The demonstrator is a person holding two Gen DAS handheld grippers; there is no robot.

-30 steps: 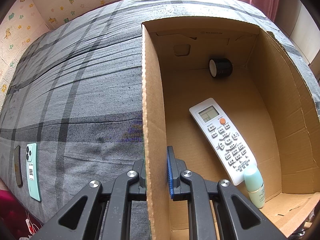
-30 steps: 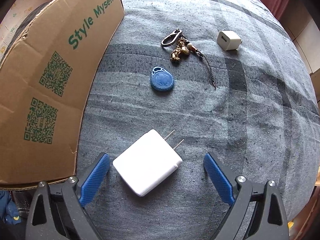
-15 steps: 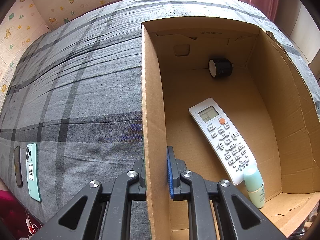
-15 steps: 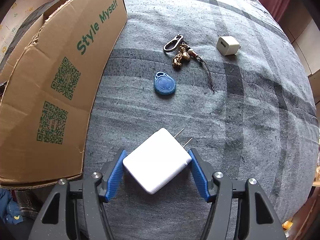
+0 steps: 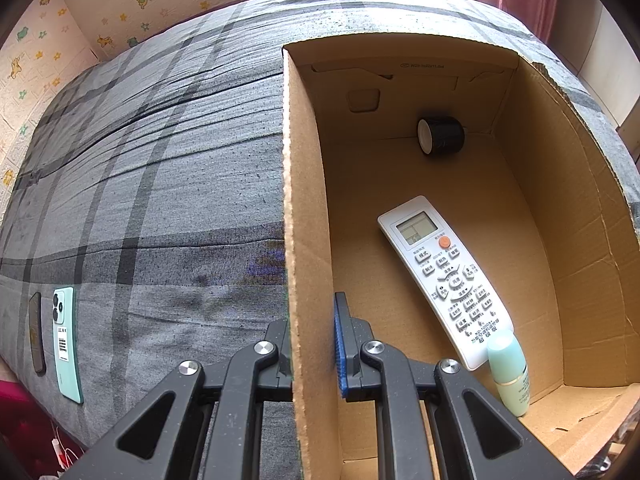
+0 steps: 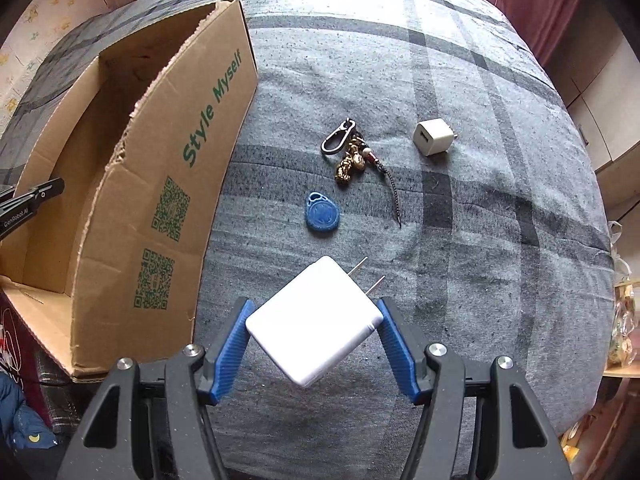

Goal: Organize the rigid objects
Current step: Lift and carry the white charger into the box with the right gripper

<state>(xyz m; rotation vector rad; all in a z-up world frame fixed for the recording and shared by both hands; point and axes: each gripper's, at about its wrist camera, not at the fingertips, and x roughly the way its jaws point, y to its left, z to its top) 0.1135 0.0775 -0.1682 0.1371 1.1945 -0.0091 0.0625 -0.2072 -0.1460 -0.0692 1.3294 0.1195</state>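
My right gripper [image 6: 314, 338] is shut on a large white plug charger [image 6: 312, 320] and holds it lifted above the grey plaid bed, its prongs pointing away. My left gripper [image 5: 312, 344] is shut on the left wall [image 5: 302, 240] of a cardboard box, which also shows at the left of the right wrist view [image 6: 160, 184]. Inside the box lie a white remote [image 5: 444, 276], a black roll of tape [image 5: 440, 136] and a small green bottle [image 5: 510, 372].
On the bed beyond the charger lie a blue key fob [image 6: 322, 213], a keychain with carabiner [image 6: 352, 152] and a small white cube charger [image 6: 434, 137]. Two phones [image 5: 64, 340] lie at the bed's left edge. Bed edges drop off at the right.
My right gripper closed on the white charger and lifted it off the bed, and the view rose. My left gripper kept its hold on the box wall.
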